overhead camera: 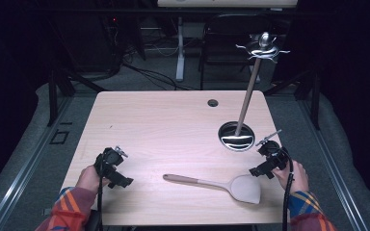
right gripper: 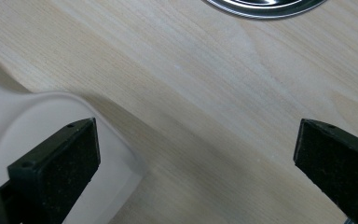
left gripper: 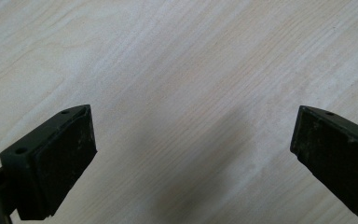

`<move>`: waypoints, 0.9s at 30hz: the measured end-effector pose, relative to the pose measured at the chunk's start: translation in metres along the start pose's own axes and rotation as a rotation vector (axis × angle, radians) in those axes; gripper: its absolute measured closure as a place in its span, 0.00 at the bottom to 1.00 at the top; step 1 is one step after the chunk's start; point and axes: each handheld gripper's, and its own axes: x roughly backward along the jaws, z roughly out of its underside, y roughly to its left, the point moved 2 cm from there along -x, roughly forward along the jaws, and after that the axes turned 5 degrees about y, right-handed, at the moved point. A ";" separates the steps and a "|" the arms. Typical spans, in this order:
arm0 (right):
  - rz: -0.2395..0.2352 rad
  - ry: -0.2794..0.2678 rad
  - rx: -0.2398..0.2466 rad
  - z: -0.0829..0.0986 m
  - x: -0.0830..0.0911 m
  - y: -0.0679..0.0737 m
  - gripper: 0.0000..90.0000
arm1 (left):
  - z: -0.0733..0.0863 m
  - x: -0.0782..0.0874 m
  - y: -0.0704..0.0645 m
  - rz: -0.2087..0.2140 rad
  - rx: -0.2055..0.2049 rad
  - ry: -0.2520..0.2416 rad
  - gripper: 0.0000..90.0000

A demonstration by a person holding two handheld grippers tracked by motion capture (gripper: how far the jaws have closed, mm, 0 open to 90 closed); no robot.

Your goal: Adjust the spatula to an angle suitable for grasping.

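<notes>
Gaping wide and empty, the left gripper (overhead camera: 114, 168) sits at the table's (overhead camera: 164, 120) seven o'clock; the right gripper (overhead camera: 269, 161), jaws equally spread, sits at four o'clock. Between them lies a spatula (overhead camera: 221, 185), blade just beside the right gripper. At two o'clock stands a utensil stand (overhead camera: 246, 98).

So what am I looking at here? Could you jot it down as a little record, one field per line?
surface: light wooden table
lying flat: spatula near the front edge, wooden handle pointing left, pale blade to the right
standing: utensil stand, a wooden pole rising from a shiny round base, metal hooks on top
left tongs: open, holding nothing, over bare wood
right tongs: open, holding nothing, beside the spatula's blade
people: two hands in plaid sleeves, one per tool
table detail: small round hole near the far edge
</notes>
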 end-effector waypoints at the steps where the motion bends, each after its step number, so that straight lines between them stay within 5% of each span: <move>1: 0.000 0.000 0.000 0.000 0.000 0.000 0.00 | 0.000 0.000 0.000 0.000 0.000 0.000 0.00; 12: -0.014 -0.034 0.015 -0.002 0.000 0.004 0.00 | 0.001 0.000 0.001 0.002 0.000 -0.002 0.00; 14: -0.036 -0.047 0.037 -0.004 0.004 0.006 0.00 | 0.000 0.000 0.000 0.004 -0.004 0.001 0.00; 16: -0.097 -0.131 0.034 -0.005 0.001 0.009 0.00 | 0.000 0.000 0.000 0.002 -0.003 0.001 0.00; 22: -0.135 -0.156 0.072 -0.009 -0.001 0.013 0.00 | 0.001 0.000 0.000 0.002 -0.003 0.001 0.00; 23: -0.135 -0.156 0.072 -0.009 -0.001 0.013 0.00 | 0.000 0.000 0.001 0.003 -0.003 0.002 0.00; 24: -0.057 -0.060 0.091 -0.010 0.010 0.017 0.00 | 0.000 0.000 0.000 0.004 -0.003 0.003 0.00; 27: -0.063 -0.080 0.112 -0.013 0.013 0.020 0.00 | 0.000 0.000 0.000 0.005 -0.004 0.002 0.00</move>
